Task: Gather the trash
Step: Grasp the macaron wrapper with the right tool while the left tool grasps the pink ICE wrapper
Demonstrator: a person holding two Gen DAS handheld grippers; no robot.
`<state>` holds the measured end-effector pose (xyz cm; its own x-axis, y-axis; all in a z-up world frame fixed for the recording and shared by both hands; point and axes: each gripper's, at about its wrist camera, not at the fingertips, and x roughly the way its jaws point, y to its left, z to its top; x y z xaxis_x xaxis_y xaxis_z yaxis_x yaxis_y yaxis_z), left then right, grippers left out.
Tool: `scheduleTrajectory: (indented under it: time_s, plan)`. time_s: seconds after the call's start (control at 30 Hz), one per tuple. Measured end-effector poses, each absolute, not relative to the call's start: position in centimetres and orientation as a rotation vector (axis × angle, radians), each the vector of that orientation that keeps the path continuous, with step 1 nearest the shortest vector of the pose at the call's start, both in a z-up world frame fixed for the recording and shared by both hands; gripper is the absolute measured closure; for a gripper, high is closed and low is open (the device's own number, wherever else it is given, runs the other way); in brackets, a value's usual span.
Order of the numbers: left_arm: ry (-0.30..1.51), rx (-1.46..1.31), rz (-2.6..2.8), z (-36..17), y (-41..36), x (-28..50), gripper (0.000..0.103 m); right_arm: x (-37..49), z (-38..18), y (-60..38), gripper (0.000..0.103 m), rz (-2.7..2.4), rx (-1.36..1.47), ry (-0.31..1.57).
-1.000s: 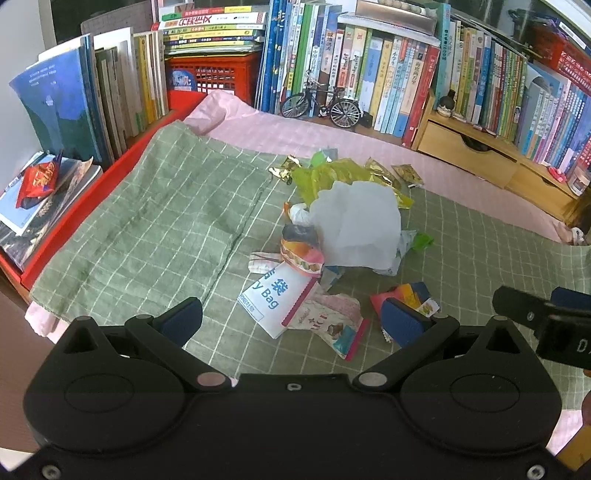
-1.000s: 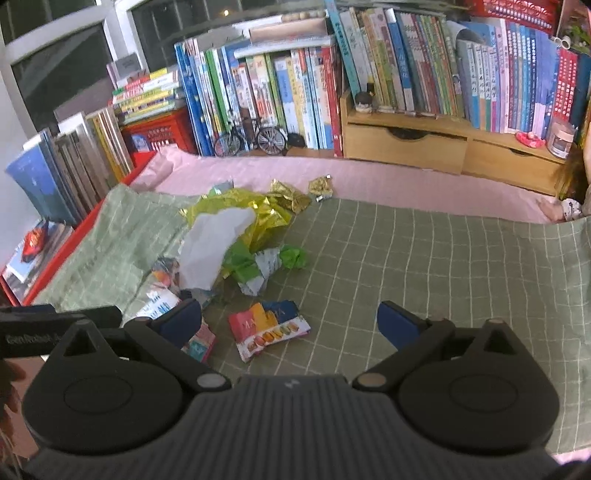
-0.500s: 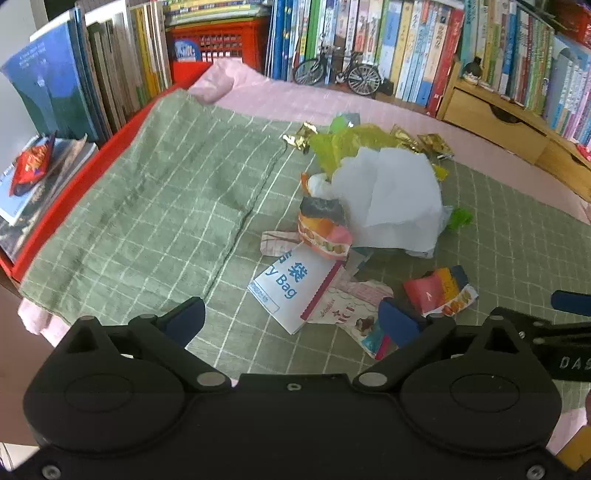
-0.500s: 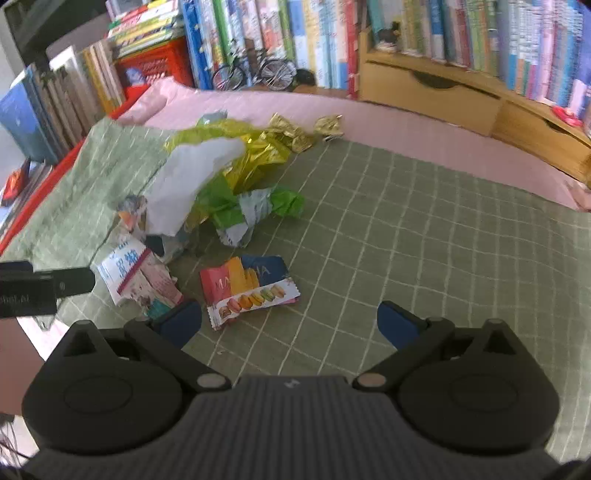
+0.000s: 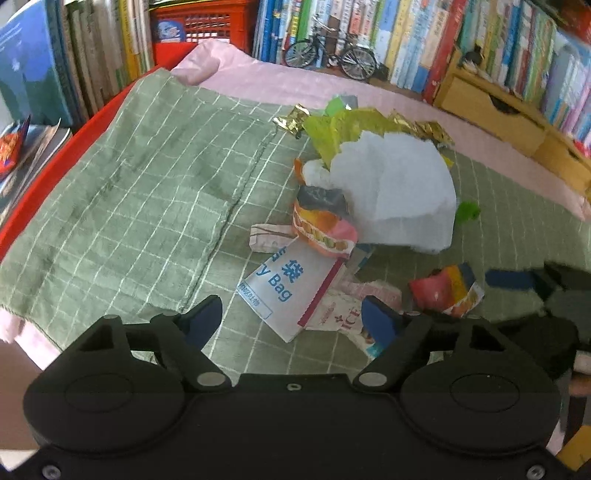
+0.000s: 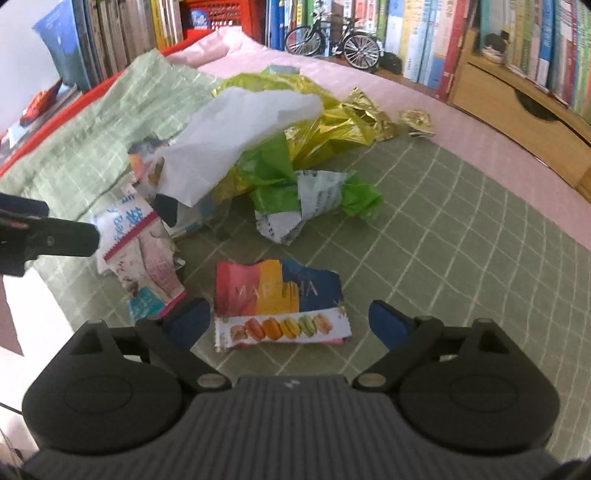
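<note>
A heap of trash lies on the green checked cloth (image 5: 140,192): a white bag (image 5: 399,192), yellow-green film (image 6: 314,122), gold foil (image 6: 369,110) and crumpled green wrapper (image 6: 317,199). A white pouch printed "Bag" (image 5: 291,288) lies right in front of my left gripper (image 5: 291,317), which is open and low over the cloth. A macaron wrapper (image 6: 280,306) lies flat between the open fingers of my right gripper (image 6: 288,321). In the left wrist view that wrapper (image 5: 447,288) shows at right beside the other gripper's blue fingertip.
Rows of books (image 5: 424,40) and a model bicycle (image 5: 328,55) line the back. A wooden drawer unit (image 6: 517,107) stands at back right. A red crate (image 5: 203,22) and a red edge (image 5: 33,206) border the left. Pink sheet (image 6: 480,140) lies under the cloth.
Both grippers have moved forward and down toward the trash. The macaron wrapper now sits between the right gripper's fingers, and the white pouch is close before the left one.
</note>
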<state>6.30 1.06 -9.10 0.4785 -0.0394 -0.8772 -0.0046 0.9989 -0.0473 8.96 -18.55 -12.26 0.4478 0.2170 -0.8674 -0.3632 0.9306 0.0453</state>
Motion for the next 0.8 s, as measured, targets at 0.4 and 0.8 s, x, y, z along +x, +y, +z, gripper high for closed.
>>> scheduleTrajectory:
  time_s: [0.4, 0.8]
  plan:
    - [1.084, 0.065, -0.139, -10.9, -2.1, 6.9, 0.023, 9.9, -14.3, -18.6, 0.000, 0.387, -0.192, 1.067]
    - [1.097, 0.045, -0.152, -11.8, -2.3, 7.7, 0.018, 9.0, -14.2, -19.0, 0.014, 0.435, -0.202, 1.014]
